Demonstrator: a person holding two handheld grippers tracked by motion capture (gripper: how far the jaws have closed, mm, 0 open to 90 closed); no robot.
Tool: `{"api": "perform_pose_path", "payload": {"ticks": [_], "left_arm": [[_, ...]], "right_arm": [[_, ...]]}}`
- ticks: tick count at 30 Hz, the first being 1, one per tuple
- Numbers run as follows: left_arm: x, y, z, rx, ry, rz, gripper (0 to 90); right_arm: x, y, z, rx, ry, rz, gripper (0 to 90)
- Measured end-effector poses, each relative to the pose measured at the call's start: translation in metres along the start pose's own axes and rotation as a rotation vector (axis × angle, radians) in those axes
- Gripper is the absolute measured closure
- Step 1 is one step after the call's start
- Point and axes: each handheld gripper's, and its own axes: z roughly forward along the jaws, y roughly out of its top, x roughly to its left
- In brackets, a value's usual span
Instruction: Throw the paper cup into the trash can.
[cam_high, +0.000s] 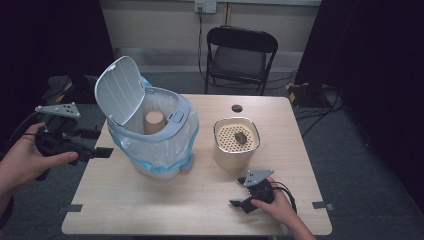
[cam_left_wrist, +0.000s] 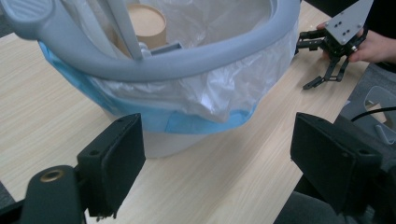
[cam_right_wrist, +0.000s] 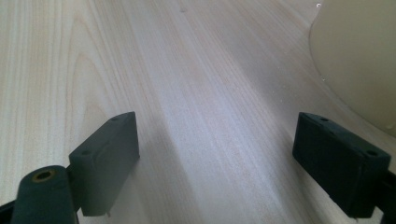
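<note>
Nearest the high cam: R gripper (cam_high: 243, 192), held low on the table (cam_high: 165, 200) nr the front-right edge, person's hand wrapped round it. Jaws wide apart, nothing betw. them; bare wood grain under them in right gripper view. Its grey plate sits on top.

Just behind R gripper: cream canister (cam_high: 236, 143) w/ perforated top, small dark object resting on the perforations. Canister wall curves into right gripper view at upper right (cam_right_wrist: 359, 56), apart from the jaws.

L gripper (cam_high: 82, 145) is held at the table's left edge, above it, pointed at the trash bin (cam_high: 172, 112). Jaws spread apart, empty, near the bin but not touching.

Bin stands centre-left on table, lid (cam_high: 117, 90) flipped up, clear liner w/ blue hem draped over the body. A brown cardboard tube (cam_high: 154, 121) stands upright inside; seen close in left gripper view (cam_left_wrist: 147, 25).

Behind table: black folding chair (cam_high: 240, 52).
</note>
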Motion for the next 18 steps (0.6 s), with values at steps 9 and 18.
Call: {"api": "perform_pose_path", "payload": {"ticks": [9,18], "left_arm": [[0.007,0.015,-0.003,-0.005,0.036,0.011,17.5],[0.01,0.022,-0.004,-0.022,0.051,0.01,17.7]], "right_arm": [[0.0,0.0,0.0,0.001,0.002,0.0,13.7],[0.0,0.0,0.0,0.001,0.002,0.0,13.7]]}}
